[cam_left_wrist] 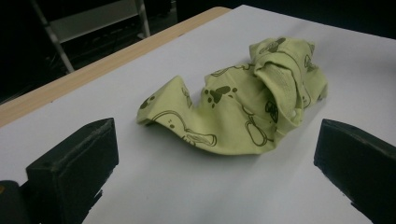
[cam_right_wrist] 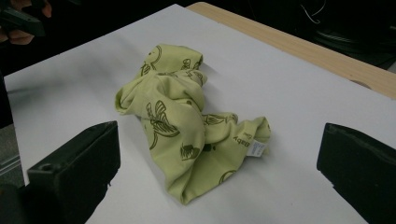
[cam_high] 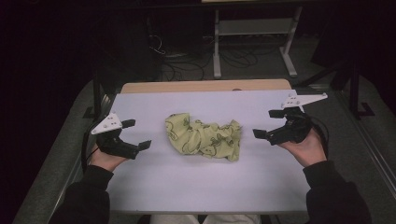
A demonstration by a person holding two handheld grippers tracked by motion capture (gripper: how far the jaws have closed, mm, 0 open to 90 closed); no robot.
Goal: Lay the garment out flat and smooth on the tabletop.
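A crumpled yellow-green printed cloth (cam_high: 203, 137) lies on the white tabletop (cam_high: 187, 186) between the two grippers, apart from both. The left gripper (cam_high: 134, 134) sits to the cloth's left with its jaws spread wide, pointing toward it. The right gripper (cam_high: 269, 123) faces it from the other side, jaws likewise apart and empty.

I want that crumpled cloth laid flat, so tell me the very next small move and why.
Probably bring the right gripper in toward the cloth's near end, where the white label marks a loose edge. Both grippers are open and clear of the bunched cloth, with the left gripper on its other side, so nothing is held yet.
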